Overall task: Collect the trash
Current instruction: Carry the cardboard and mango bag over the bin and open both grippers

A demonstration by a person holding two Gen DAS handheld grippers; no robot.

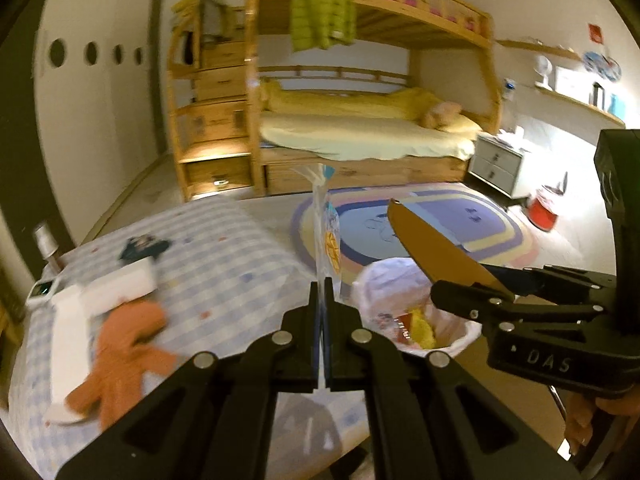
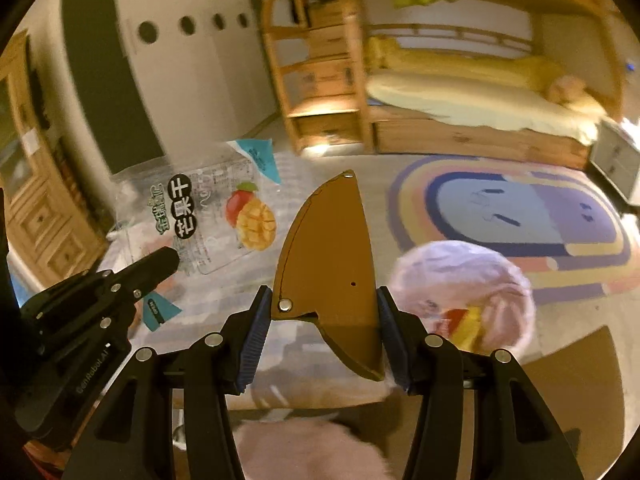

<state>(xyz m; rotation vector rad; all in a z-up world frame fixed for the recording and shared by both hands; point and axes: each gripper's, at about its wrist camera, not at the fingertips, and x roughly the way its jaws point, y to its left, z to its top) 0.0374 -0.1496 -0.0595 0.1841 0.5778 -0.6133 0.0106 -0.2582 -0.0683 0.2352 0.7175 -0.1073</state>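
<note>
1. Left claw (image 1: 322, 300) clenched on see-through mango snack bag (image 1: 328, 236), just beside white-lined trash bin (image 1: 384, 280), ready to drop.
2. Right claw (image 2: 324, 320) grasping brown knife cover (image 2: 332, 248) by both edges, near bin too.

Both wrist cameras look slightly downward from close above the lined bin (image 1: 416, 312), facing the bunk bed (image 1: 360, 128) beyond.
</note>
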